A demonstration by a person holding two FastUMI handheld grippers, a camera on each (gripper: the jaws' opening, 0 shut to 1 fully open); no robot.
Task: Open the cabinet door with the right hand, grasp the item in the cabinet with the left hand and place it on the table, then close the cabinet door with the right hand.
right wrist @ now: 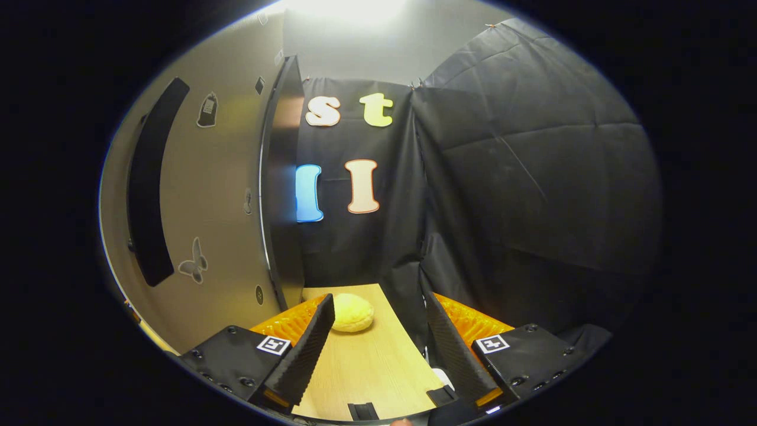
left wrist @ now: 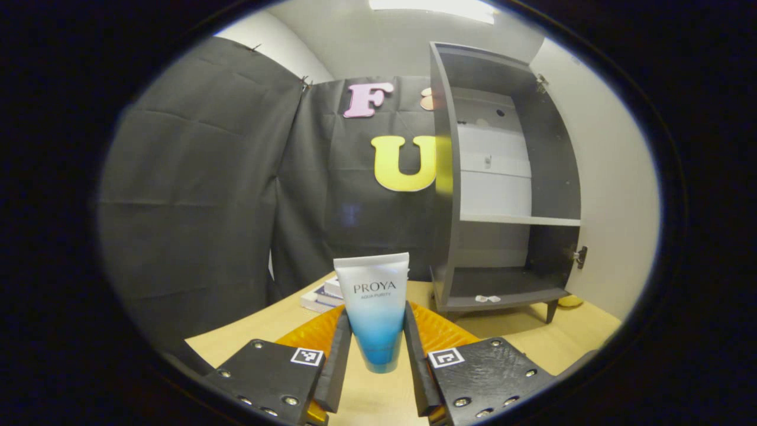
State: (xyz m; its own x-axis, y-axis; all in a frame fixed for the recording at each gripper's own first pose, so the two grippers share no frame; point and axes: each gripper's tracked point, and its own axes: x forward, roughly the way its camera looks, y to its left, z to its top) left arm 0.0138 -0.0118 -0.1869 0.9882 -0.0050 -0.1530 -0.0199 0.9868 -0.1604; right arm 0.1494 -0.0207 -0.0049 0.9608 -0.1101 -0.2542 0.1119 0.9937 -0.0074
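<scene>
Light wood-grain tabletop (left wrist: 278,322), black cloth booth walls behind. Dark grey cabinet (left wrist: 502,177) stands on the tabletop on short legs, interior open to the left gripper view: one pale shelf across the middle, white back panel, small white bit on the bottom floor.

Left gripper (left wrist: 377,349): jaws nearly closed, both fingers pressed against the sides of the tube (left wrist: 374,307). Tube sits upright between the jaws, above the tabletop, in front of the cabinet and well clear of it. Tube is a soft plastic squeeze type, flat crimped end up, white fading to blue at the bottom. Books (left wrist: 322,294) stacked flat behind it.

Right gripper (right wrist: 378,349): jaws wide apart, holding nothing. Ribbed finger faces. Door (right wrist: 201,201) beside it on the left, smooth pale panel with a long dark handle and a butterfly sticker. Round yellow bun-like lump (right wrist: 352,312) lies on the tabletop ahead, past the fingertips.
</scene>
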